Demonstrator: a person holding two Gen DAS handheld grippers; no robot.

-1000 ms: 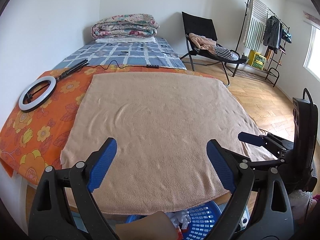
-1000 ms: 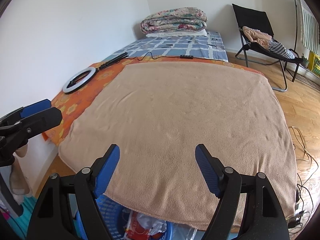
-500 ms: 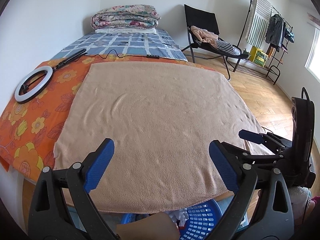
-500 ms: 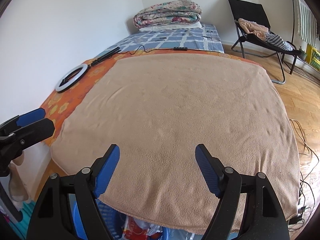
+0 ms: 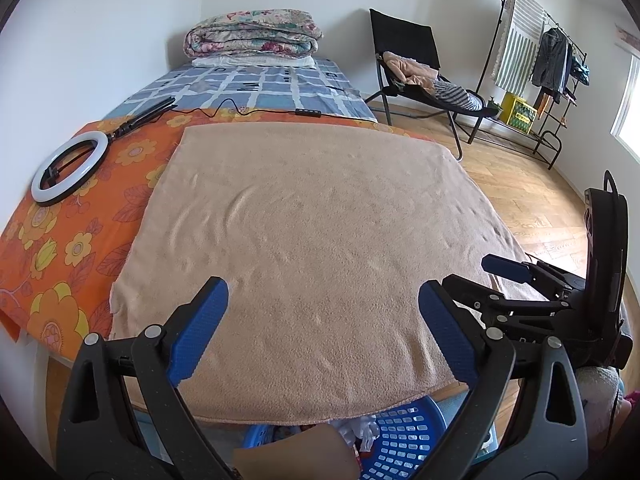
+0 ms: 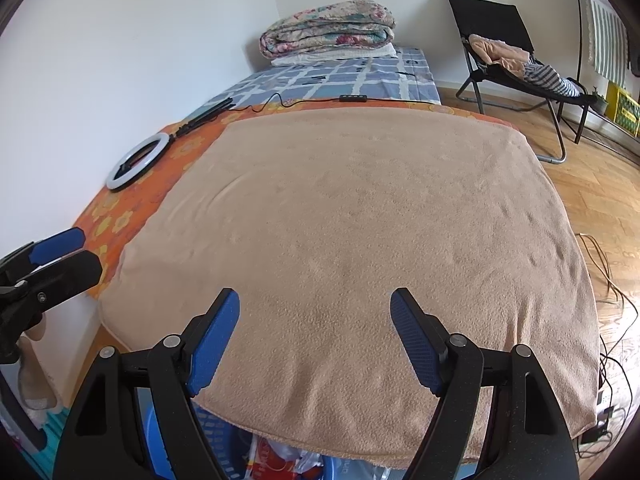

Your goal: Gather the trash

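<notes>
My left gripper [image 5: 322, 322] and right gripper [image 6: 315, 338] both hover over the near edge of the tan blanket [image 5: 312, 232], jaws spread wide, nothing between them. No trash lies on the blanket that I can see. What trash shows is already in the blue basket [image 5: 404, 440] under the table edge: white crumpled scraps [image 5: 360, 432] and what looks like a brown cardboard flap [image 5: 296, 458] in the left view, coloured wrappers [image 6: 280, 454] in the right. Judged from this, collection looks finished or nearly so. Risks: my right gripper stands close beside the left, and a careless swing could knock them together; a low pass could snag the blanket and drag it off its edge onto the basket. Also present: a ring light [image 5: 70, 170] with its cable [image 5: 240, 109] on the orange floral cloth [image 5: 60, 248], folded quilts [image 5: 254, 38], a black chair [image 5: 412, 60] with clothes, a clothes rack [image 5: 552, 60], and loose cords [image 6: 608, 280] on the floor. Nothing blocks the basket but the blanket's overhang.
</notes>
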